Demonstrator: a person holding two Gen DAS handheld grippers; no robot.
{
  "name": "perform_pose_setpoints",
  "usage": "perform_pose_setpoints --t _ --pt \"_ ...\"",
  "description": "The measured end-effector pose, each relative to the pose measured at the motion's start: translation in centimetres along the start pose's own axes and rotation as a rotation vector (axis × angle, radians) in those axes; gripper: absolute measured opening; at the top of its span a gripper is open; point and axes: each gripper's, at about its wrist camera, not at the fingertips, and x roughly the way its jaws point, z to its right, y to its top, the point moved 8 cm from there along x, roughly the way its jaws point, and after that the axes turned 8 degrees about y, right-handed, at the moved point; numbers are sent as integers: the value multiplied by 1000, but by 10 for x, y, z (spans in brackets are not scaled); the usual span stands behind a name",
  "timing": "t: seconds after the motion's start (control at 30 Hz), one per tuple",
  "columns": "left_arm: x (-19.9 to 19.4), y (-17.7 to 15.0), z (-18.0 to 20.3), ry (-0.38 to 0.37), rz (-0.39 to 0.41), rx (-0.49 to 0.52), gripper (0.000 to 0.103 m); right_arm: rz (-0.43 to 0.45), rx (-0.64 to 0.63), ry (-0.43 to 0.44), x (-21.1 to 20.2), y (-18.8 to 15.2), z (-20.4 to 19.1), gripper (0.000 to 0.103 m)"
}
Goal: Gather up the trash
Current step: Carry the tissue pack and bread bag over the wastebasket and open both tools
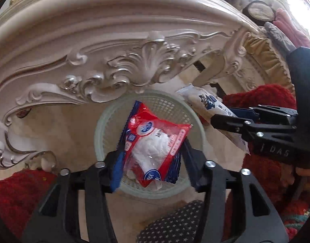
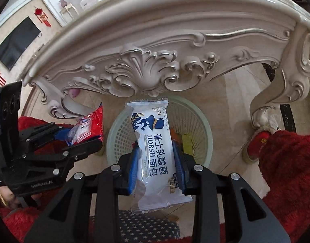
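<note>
Holding the white bread wrapper [image 2: 155, 154] clamped, the right claw [image 2: 157, 162] should centre over the basket [image 2: 207, 141] at twelve o'clock before parting, while the left claw [image 1: 152, 162], apart, drops the red packet [image 1: 152, 141].

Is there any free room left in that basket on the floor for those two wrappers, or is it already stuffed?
The basket looks mostly free: bare mesh wall on its left side, and only yellow and orange scraps at the bottom right. Above it is crowded: the red tissue pack and white bread wrapper both hang over the rim.
</note>
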Motion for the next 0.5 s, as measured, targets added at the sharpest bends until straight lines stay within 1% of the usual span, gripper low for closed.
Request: perform_pose_setpoints --t 0.03,0.07,0.13,0.17,0.2,0.23,0.27,0.3,0.43,0.5 --pt "0 2 -1 6 -3 -7 68 0 -11 -7 4 0 0 31" --pt "1 3 -4 22 -6 -18 72 -10 -21 -16 8 -2 1 32" --pt "1 6 -7 36 -11 -27 72 -23 -28 -34 12 -3 3 32" --pt "2 8 -9 48 -16 -29 72 -25 -29 -36 7 -5 5 32" --pt "2 7 -10 66 -19 -26 72 -28 -30 -45 8 -5 5 37" --pt "1 7 -12 74 -19 -24 72 -28 -30 -60 8 -4 7 63" --pt "1 8 -11 77 -19 -25 72 -18 -31 -80 6 -3 8 74" --pt "-1 9 -12 84 -17 -28 72 12 -38 -102 1 0 9 78" --pt "-10 12 -15 118 -5 -24 72 24 -47 -123 -6 2 9 78" --pt "-15 14 -15 121 4 -20 72 19 -49 -123 -9 1 8 78"
